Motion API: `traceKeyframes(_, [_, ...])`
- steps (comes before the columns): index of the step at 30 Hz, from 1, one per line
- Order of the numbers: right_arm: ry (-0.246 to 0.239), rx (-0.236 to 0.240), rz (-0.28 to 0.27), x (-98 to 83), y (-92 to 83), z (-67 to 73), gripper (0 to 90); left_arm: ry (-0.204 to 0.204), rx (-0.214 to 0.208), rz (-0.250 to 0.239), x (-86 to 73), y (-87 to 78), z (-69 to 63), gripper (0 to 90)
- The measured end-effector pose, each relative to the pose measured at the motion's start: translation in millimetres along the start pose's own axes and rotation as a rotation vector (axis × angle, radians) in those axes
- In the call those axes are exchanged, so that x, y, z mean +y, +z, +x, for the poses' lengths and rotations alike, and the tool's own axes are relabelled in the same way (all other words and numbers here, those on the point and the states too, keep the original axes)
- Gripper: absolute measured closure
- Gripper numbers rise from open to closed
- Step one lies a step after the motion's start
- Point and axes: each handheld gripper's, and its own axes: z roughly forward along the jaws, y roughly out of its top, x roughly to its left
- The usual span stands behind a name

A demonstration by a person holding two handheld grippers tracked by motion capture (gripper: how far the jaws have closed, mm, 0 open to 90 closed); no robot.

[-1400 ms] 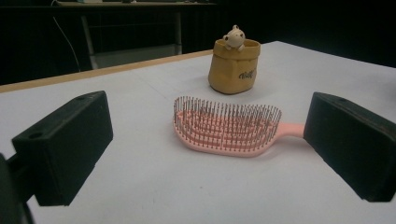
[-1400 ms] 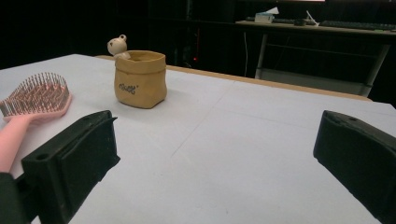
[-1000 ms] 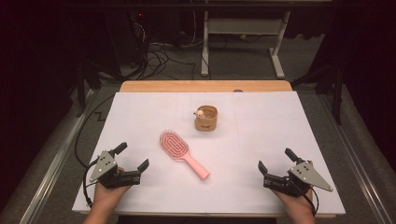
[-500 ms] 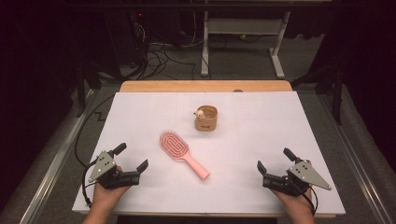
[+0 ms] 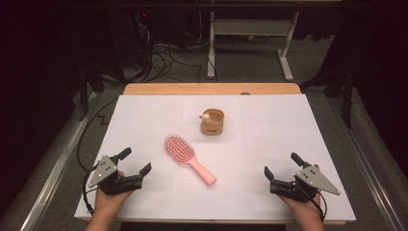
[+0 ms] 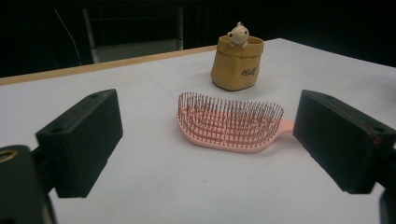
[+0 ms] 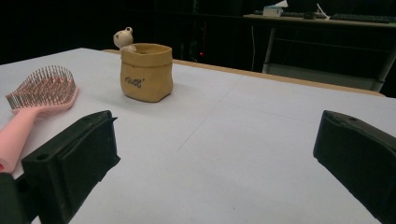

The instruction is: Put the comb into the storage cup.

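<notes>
White desk [image 5: 144, 115]: pink hairbrush [image 5: 185, 156] at centre, tan pouch [image 5: 212, 122] at 1 o'clock. Left claw [image 5: 133, 160], empty and wide though just narrowed slightly, is best aligned across the handle; right claw [image 5: 280, 165] is held wide, empty.

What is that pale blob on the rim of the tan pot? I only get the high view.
Observer: In the left gripper view it is a small cream animal figure peeking over the rim of a tan pouch-shaped holder.
Operator: Is the holder plain?
Observer: No, the right gripper view shows dark script lettering on its side.
Operator: And the pink hairbrush?
Observer: Up close, its thin pins stand upward in curved rows.
</notes>
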Motion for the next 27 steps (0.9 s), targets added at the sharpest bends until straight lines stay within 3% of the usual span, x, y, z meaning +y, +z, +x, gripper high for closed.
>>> traceKeyframes(7, [-0.003, 0.004, -0.003, 0.1, 0.4, 0.8, 0.3, -0.015, -0.007, 0.006, -0.7, 0.1, 1.4, 15.6])
traceKeyframes(18, [-0.004, 0.012, 0.002, -0.5, 1.2, 1.4, 0.3, 0.001, -0.042, 0.023, -0.6, 1.4, -0.9, 22.4])
traceKeyframes(21, [-0.004, 0.012, 0.002, -0.5, 1.3, 1.3, 0.3, 0.017, -0.04, 0.026, -0.5, 1.5, -2.3, 26.3])
traceKeyframes(27, [-0.006, 0.013, 0.006, -0.9, 1.7, 2.1, 0.3, 0.0, -0.061, 0.019, 0.5, -0.4, -2.2, 41.3])
